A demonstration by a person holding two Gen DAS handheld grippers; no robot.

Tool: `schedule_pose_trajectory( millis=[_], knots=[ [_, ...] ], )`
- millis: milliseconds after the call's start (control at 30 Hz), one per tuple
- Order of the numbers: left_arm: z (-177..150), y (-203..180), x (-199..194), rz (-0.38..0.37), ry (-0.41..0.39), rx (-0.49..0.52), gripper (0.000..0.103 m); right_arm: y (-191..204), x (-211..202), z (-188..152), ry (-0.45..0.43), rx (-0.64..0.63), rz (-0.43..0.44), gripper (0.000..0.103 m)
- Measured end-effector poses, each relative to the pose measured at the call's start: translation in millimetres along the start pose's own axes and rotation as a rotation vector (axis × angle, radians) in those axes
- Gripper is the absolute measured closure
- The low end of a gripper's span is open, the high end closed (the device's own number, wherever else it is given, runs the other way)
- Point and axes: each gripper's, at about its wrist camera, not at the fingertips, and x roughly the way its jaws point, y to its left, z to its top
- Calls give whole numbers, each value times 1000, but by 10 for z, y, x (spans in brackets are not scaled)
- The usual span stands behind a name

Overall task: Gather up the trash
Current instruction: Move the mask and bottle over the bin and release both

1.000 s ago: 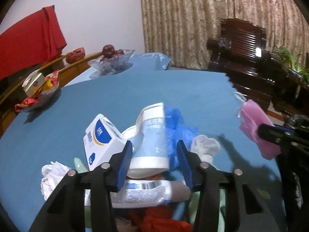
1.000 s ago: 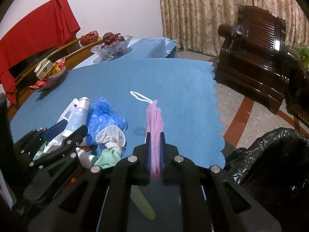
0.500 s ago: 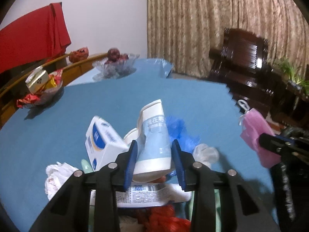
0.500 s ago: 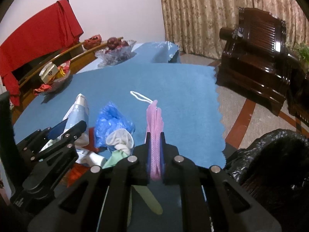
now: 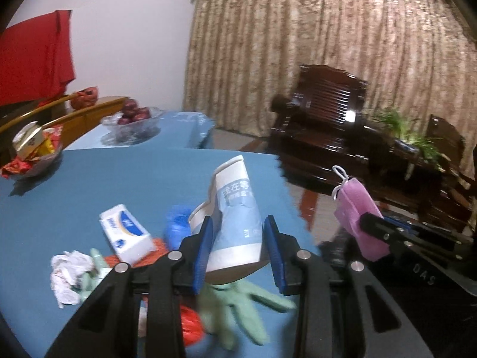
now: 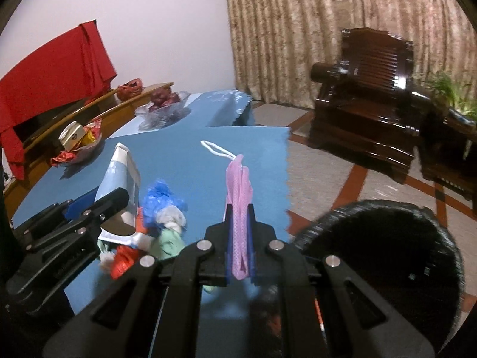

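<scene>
Black trash bag gapes beside the tabletop, inside too dark to read. Your left gripper clamps the pale blue carton, tilted above the litter; your right gripper pinches the pink mask upright.

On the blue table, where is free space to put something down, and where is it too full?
Free: the blue cloth between the snack dish, the fruit bowl and the trash pile; also the strip toward the cloth's scalloped edge. Crowded: the near side, around the tissue pack, crumpled paper and green glove.

Home: curtains, wooden armchair
</scene>
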Motion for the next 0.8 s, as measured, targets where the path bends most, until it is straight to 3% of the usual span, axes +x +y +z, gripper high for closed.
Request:
schedule_pose_trajectory(
  millis=[333, 567, 667, 733, 800],
  knots=[
    [-123, -833, 12, -189, 44, 93, 68, -568, -555, -236, 20, 78, -156, 96],
    [-166, -1364, 145, -305, 93, 139, 68, -1045, -920, -622, 52, 141, -240, 94],
    [-198, -1529, 210, -366, 133, 148, 67, -1183, -1005, -759, 62, 157, -275, 87],
    [-209, -1584, 259, -403, 160, 147, 64, -1213, -1043, -804, 57, 166, -284, 65],
    [-232, -1605, 255, -406, 168, 147, 49, -1301, -1129, -876, 46, 184, -306, 55]
  ],
)
